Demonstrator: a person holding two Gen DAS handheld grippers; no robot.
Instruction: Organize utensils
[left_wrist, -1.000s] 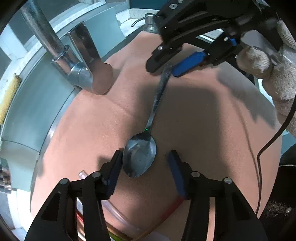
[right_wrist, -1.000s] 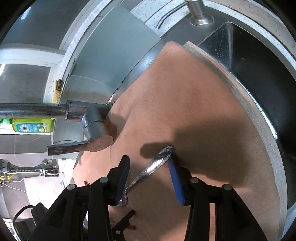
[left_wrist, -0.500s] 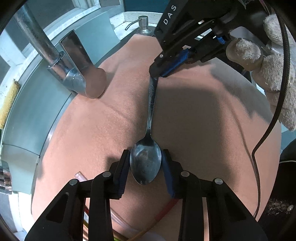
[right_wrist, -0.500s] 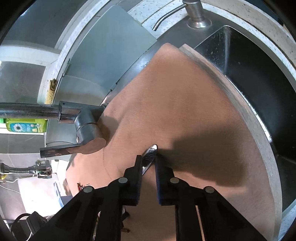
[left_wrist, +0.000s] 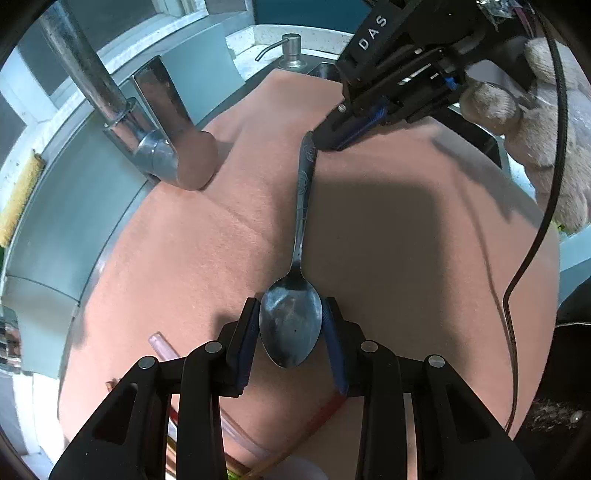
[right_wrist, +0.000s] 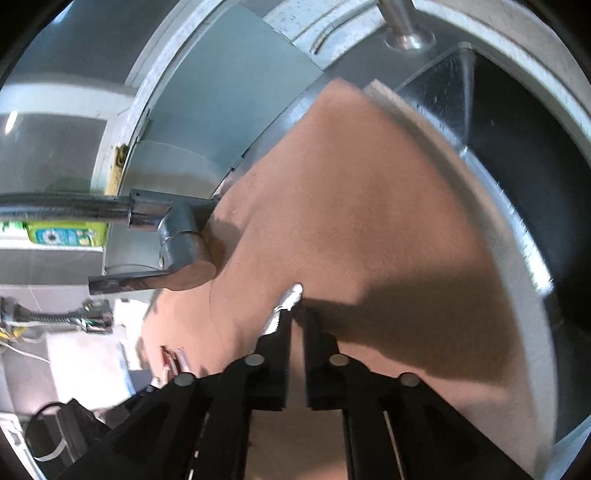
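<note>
On the salmon-pink cloth-covered worktop (left_wrist: 406, 258), my left tongs (left_wrist: 290, 325) are pinching the dull steel spoon (left_wrist: 291, 321) by its bowl; my right tongs (right_wrist: 297, 325), pinching its handle tip, are opening slightly. I judge lifting both ends level is best.

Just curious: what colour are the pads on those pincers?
Blue, seen best in the left wrist view on the left gripper pads.

Left gripper (left_wrist: 290, 332) angled steeply down, pads pressed on both sides of the spoon (left_wrist: 295, 295) bowl; right gripper (left_wrist: 332, 142) beyond the bowl, jaws opening, apparently pinching the handle tip; gloved hand (left_wrist: 535, 122) behind
</note>
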